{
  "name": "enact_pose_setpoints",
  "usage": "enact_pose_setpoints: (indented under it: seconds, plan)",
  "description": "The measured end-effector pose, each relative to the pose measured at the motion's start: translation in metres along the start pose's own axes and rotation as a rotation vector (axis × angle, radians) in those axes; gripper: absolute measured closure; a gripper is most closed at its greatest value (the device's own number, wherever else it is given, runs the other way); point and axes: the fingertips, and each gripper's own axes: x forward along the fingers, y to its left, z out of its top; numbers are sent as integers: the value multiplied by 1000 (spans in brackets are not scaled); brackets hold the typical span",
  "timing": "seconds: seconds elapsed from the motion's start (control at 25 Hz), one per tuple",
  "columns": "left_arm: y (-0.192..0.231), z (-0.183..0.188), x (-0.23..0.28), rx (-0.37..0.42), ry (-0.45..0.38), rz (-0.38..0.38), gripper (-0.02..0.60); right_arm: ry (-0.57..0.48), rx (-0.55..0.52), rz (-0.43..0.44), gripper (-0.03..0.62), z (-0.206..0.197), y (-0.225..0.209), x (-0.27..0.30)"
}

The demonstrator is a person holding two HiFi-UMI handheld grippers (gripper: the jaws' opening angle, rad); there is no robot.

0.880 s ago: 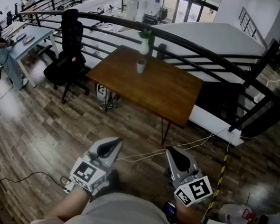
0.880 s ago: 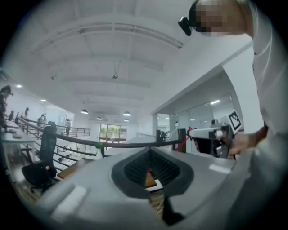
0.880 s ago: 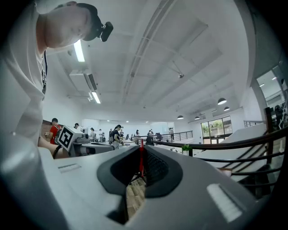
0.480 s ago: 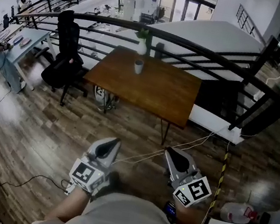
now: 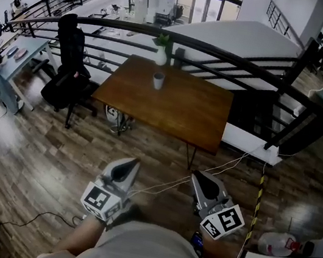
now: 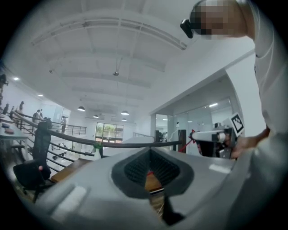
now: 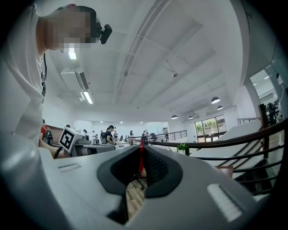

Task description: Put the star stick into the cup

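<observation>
Two grippers level | right gripper (image 5: 198, 177) is pinching the thin red star stick (image 7: 141, 158); left gripper (image 5: 132, 163) pressed together, empty | cup (image 5: 158, 80) standing at 12 o'clock, well apart | risk: stick slipping or tilting in transit

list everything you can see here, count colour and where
table: one, brown wood, centre, against the railing
cup: one, pale, on the table's far left part
vase: one, white with a green plant, at the table's far edge behind the cup
office chair: one, black, left of the table
railing: one, black, curving behind the table
jug: one, white, on the floor at lower right
star stick: one, red, in the right hand-held gripper
left hand-held gripper: one, grey, jaws together, empty
right hand-held gripper: one, grey, shut on the star stick
</observation>
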Motion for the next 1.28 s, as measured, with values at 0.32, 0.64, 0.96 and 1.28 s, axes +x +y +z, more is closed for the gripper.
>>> enact_pose_setpoints:
  seconds: [0.32,0.64,0.96,1.28]
  plan:
    - [93,19,12,6,12,-76,578,-11,-7,-39,571,11,-5,104]
    - [154,21,15,3,17,-87,578,9,-4,-31,571,6,-6,170]
    - [191,10,37,-10,32,-41,578,18,16,14,571,-2,-38,216]
    - [183,6,116,-14,51,1,578,31,37,44,571,-3,-122,214]
